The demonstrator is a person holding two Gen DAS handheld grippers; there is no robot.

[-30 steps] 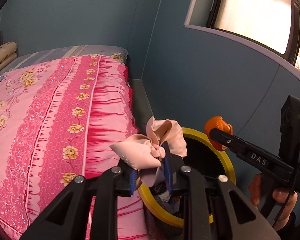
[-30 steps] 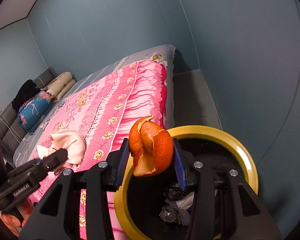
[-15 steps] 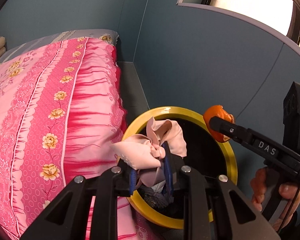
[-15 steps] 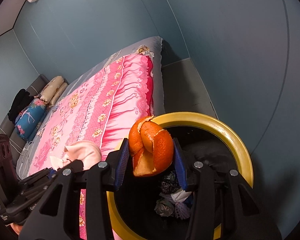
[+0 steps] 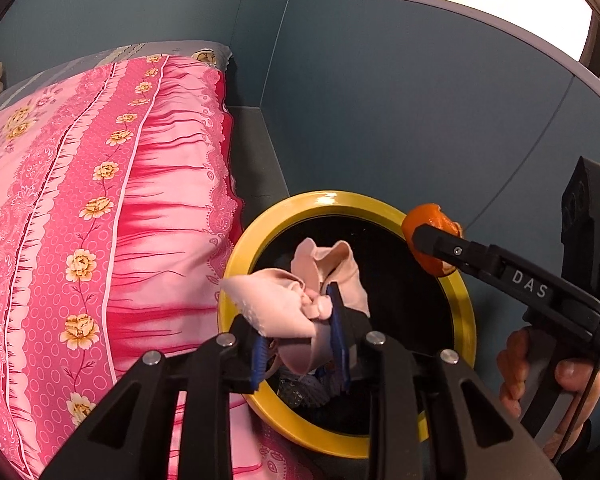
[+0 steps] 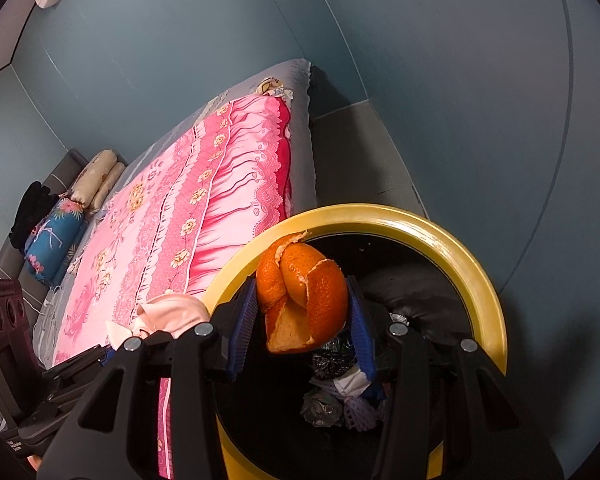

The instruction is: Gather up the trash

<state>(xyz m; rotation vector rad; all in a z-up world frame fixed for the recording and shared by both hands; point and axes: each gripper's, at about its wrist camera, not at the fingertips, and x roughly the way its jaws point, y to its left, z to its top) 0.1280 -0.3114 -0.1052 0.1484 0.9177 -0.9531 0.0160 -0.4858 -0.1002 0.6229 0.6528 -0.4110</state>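
A yellow-rimmed black trash bin (image 5: pixel 320 200) stands on the floor between the bed and the wall. My left gripper (image 5: pixel 298 332) hangs over the bin's near left rim with a crumpled pale pink wad (image 5: pixel 276 308) between its blue pads. Its jaws are opening, and the wad still sits between them. My right gripper (image 6: pixel 302 320) holds a curled orange peel (image 6: pixel 304 292) over the bin's (image 6: pixel 460 248) mouth. Its jaws are easing apart, with the pads still against the peel. In the left wrist view the peel (image 5: pixel 424 220) shows above the bin's far right rim.
Crumpled wrappers and paper (image 6: pixel 340 396) lie in the bottom of the bin. A bed with a pink flowered cover (image 5: pixel 100 200) runs along the left, and pillows (image 6: pixel 96 176) lie at its far end. The blue wall (image 5: pixel 400 120) stands close on the right. A hand (image 5: pixel 560 380) grips the right tool.
Both grippers have sunk and tipped down toward the bin, which now fills more of each view. The left pads stand slightly wider apart around the pink wad.
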